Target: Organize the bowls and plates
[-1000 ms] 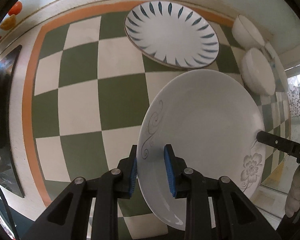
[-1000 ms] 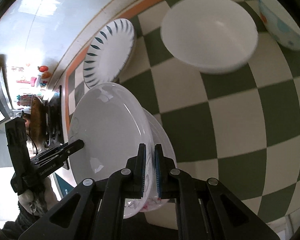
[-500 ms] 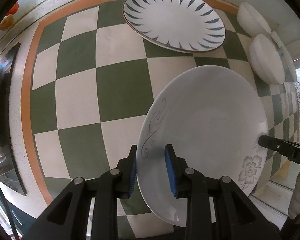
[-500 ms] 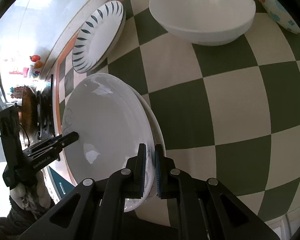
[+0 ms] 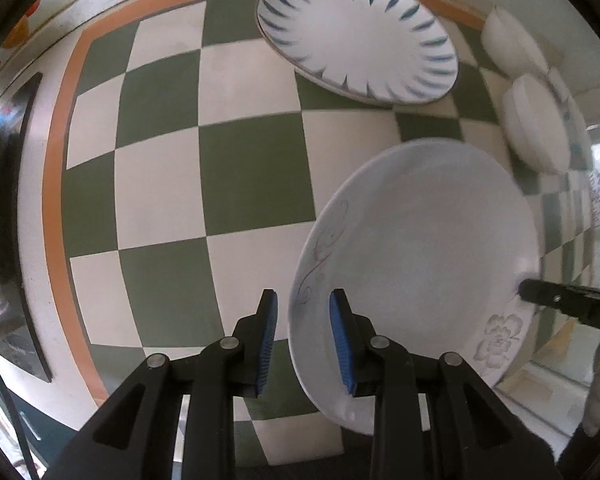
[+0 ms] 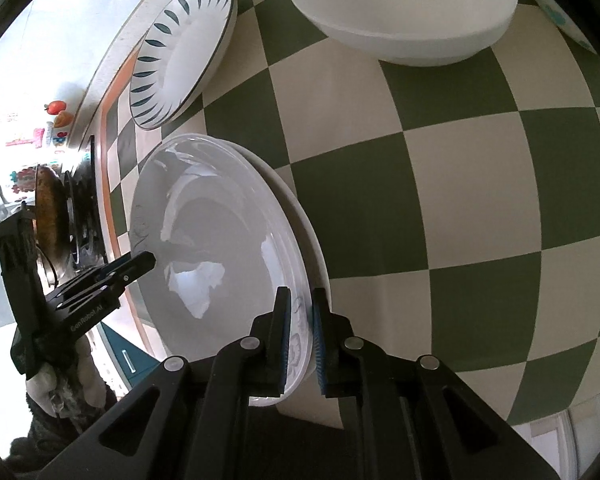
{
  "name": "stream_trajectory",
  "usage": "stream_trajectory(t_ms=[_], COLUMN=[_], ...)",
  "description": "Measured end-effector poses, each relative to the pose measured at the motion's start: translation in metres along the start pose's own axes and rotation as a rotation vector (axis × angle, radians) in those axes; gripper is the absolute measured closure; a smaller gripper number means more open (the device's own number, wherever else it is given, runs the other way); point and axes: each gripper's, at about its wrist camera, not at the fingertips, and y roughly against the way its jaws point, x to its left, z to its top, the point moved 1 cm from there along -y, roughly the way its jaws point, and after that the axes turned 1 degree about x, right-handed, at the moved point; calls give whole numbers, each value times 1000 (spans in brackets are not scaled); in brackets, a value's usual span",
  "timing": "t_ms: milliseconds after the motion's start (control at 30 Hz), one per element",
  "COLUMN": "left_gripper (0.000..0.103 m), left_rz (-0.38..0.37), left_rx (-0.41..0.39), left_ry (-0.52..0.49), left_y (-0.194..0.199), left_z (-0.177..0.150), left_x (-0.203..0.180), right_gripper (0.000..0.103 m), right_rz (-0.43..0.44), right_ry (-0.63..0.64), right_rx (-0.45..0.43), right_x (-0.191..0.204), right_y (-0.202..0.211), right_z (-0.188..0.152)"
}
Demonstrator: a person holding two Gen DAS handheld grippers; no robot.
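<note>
A white plate with a grey flower print (image 5: pixel 416 264) lies on top of a second white plate (image 6: pixel 314 240) on the green-and-cream checkered counter. My left gripper (image 5: pixel 302 336) is open, its blue pads straddling the top plate's near rim with a gap on each side. My right gripper (image 6: pixel 300 330) straddles the opposite rim (image 6: pixel 300 344), its pads slightly apart from it. A white plate with blue leaf marks (image 5: pixel 356 36) sits at the back of the counter; it also shows in the right wrist view (image 6: pixel 180 52).
Two white bowls (image 5: pixel 536 120) and a floral-printed bowl stand at the right in the left wrist view; one white bowl (image 6: pixel 404 4) fills the top of the right wrist view. A stove with a pan (image 6: pixel 52 216) lies beyond the counter's orange border.
The flower-print plate has come down flat onto the plate beneath it. Both grippers have opened a little, so the pads no longer press its rim.
</note>
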Motion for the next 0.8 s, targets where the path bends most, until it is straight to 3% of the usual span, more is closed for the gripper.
stream_trajectory(t_ms=[67,167,367,467,633,800], left_gripper=[79,79,78,77,77,77], left_rz=[8,-16,-34,-48,-53,-71], left_rx=[-22,-66,-131,-110,-52,6], left_ry=[3,23,83,125,170,170], left_y=[10,29,54,45,22,-8], left_z=[5,18,73,106,143,167], left_x=[1,3,24,38,65,65], right_gripper=[84,84,81,67,67,67], right_rz=[-47,-43,48,57,1,-63], right_ry=[8,3,47,61,42,34], right_rx=[0,7,-116,-191,-214,-170], right_x=[1,1,38,58,74,75], right_y=[6,16,62,75,56,25], right_z=[1,5,43,85,164,211])
